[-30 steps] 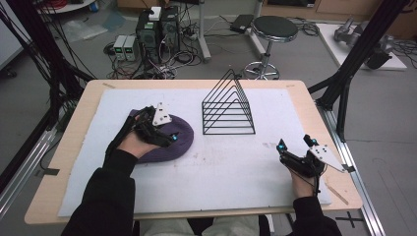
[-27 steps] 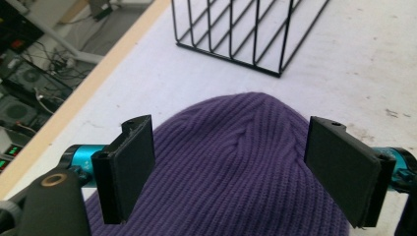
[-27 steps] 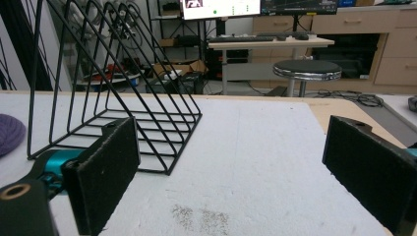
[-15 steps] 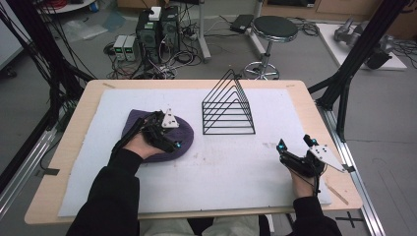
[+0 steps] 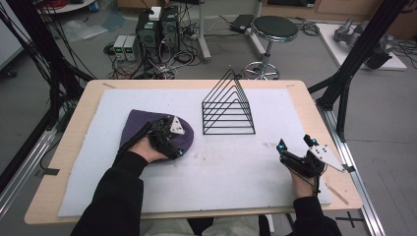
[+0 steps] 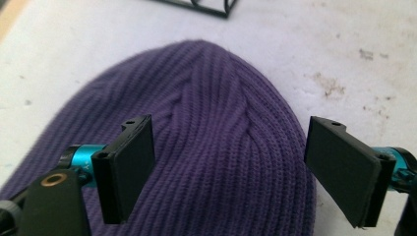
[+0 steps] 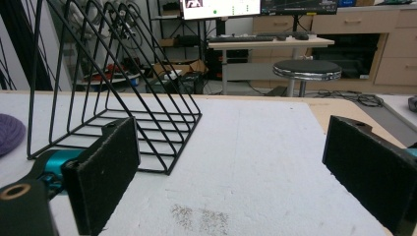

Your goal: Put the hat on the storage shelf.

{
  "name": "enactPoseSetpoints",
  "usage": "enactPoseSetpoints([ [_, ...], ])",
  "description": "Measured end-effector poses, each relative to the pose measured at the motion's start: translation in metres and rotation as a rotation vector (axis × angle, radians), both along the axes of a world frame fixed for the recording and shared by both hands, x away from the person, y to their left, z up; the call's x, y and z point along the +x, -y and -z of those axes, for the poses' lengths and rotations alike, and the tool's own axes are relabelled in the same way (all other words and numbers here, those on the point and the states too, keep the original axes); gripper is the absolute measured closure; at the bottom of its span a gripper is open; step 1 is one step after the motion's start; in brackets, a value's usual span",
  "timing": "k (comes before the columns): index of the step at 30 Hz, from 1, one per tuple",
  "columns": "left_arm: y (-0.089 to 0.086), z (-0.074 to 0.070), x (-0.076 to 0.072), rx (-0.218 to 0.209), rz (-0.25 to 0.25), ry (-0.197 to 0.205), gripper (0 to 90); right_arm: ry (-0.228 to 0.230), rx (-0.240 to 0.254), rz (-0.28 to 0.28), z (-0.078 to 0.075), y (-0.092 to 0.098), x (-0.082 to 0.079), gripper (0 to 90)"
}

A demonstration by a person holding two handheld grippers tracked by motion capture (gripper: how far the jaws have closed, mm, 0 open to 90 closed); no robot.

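Note:
A purple knit beanie (image 5: 140, 127) lies flat on the white mat, left of centre. My left gripper (image 5: 173, 140) hovers low over the beanie's right part. In the left gripper view it stands open (image 6: 228, 172), its jaws wide apart with the ribbed beanie (image 6: 216, 123) beneath and between them, gripping nothing. Near the mat's right front, my right gripper (image 5: 294, 146) is also open and empty. In the right gripper view its pads (image 7: 105, 172) frame bare mat. A black wire rack (image 5: 227, 105) (image 7: 113, 88) of triangular dividers stands at centre back.
The white foam mat (image 5: 221, 172) covers most of the wooden table (image 5: 83, 103). Black frame posts (image 5: 354, 54) rise at the right edge. A stool (image 5: 274, 29) and computer boxes (image 5: 157, 29) stand on the floor beyond the table.
My left gripper has shifted a little to the right and nearer over the beanie, so more of the beanie shows behind it. The right gripper has stayed still.

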State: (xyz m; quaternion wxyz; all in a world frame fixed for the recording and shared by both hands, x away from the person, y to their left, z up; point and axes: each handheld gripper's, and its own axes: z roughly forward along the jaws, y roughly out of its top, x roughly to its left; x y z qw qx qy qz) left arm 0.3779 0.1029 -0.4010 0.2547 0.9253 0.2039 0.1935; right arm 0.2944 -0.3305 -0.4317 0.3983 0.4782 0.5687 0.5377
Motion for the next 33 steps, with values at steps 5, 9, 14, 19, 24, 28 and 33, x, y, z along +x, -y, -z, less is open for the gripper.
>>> enactPoseSetpoints([
  [5, 0.002, 0.005, 0.003, 0.019, 0.001, -0.013, 19.6, -0.001, -0.002, -0.002, 0.0, 0.0, 0.0, 6.5],
  [9, 0.002, 0.009, 0.006, 0.021, -0.006, -0.045, 19.5, -0.001, -0.004, -0.004, 0.0, 0.0, 0.0, 6.5],
  [14, 0.002, 0.009, 0.004, -0.007, 0.02, -0.069, 18.8, -0.002, -0.005, -0.005, 0.0, 0.0, 0.001, 6.6],
  [19, 0.003, 0.013, 0.006, 0.008, 0.014, -0.077, 18.1, 0.0, -0.004, -0.006, 0.0, 0.0, 0.0, 6.5],
  [24, 0.004, 0.019, 0.008, 0.016, 0.011, -0.09, 17.9, -0.006, -0.002, -0.007, 0.0, 0.0, 0.0, 6.5],
  [28, 0.003, 0.023, 0.01, 0.009, 0.0, -0.101, 16.9, -0.005, -0.002, -0.008, 0.0, 0.0, 0.001, 6.5],
  [33, 0.003, 0.022, 0.01, 0.01, 0.003, -0.103, 20.3, -0.005, -0.002, -0.008, 0.0, 0.0, 0.0, 6.6],
])
